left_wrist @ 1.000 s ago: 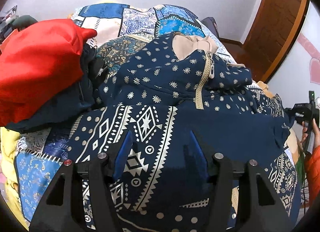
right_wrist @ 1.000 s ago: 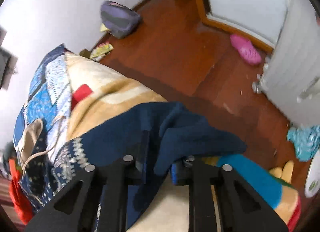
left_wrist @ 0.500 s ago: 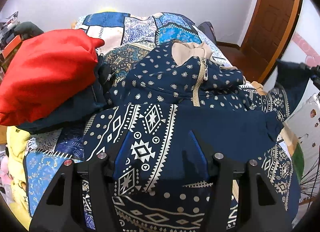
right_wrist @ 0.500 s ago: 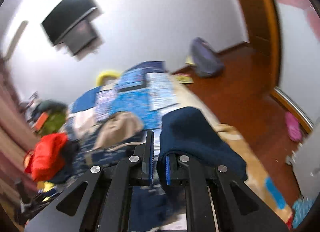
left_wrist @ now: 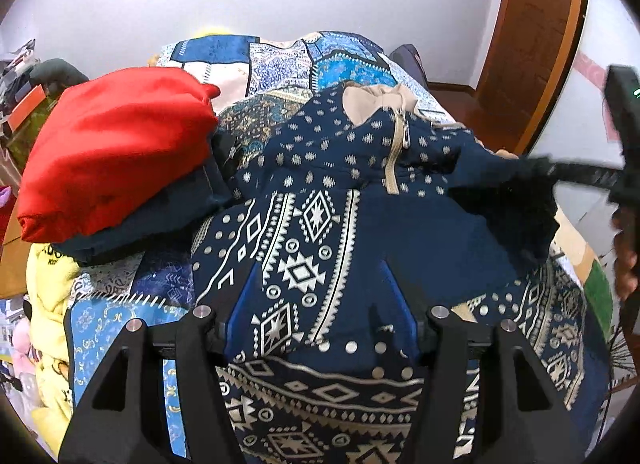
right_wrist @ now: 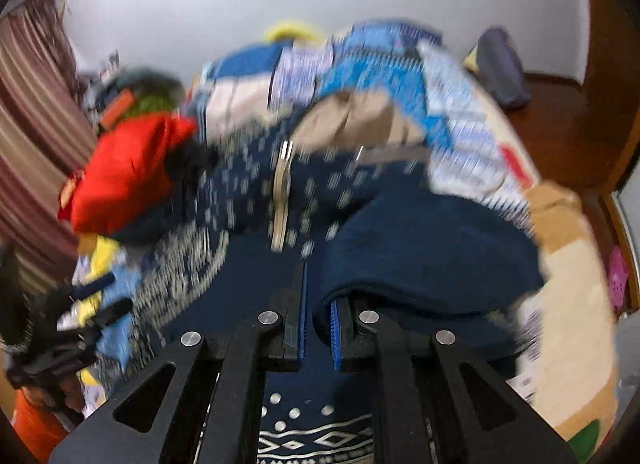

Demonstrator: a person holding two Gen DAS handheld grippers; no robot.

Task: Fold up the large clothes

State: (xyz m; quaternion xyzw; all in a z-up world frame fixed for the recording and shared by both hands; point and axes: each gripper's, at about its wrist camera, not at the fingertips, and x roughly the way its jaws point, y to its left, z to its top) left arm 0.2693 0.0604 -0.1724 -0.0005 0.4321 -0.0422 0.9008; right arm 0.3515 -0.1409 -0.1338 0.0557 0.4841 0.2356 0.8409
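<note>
at the left of the left wrist view a red garment (left_wrist: 116, 148) sits in a folded pile on the bed (left_wrist: 280, 60). in the middle lies the big dark blue hoodie (left_wrist: 360, 200), with white shapes on it and a tan zipper (left_wrist: 394, 156) near the top. it covers most of the bed. the left gripper (left_wrist: 316, 308) is at the bottom of the frame with its fingers spread wide, holding nothing, just above the cloth. at the right, the right gripper (right_wrist: 318, 306) has its fingers pressed close on the plain blue sleeve (right_wrist: 432, 248), though that view is blurry, so the pinch is likely, not sure. the hoodie looks thick, soft and floppy, a bit heavy. it will sag and bunch. best to grab cuffs, hem edges or shoulder seams.
</note>
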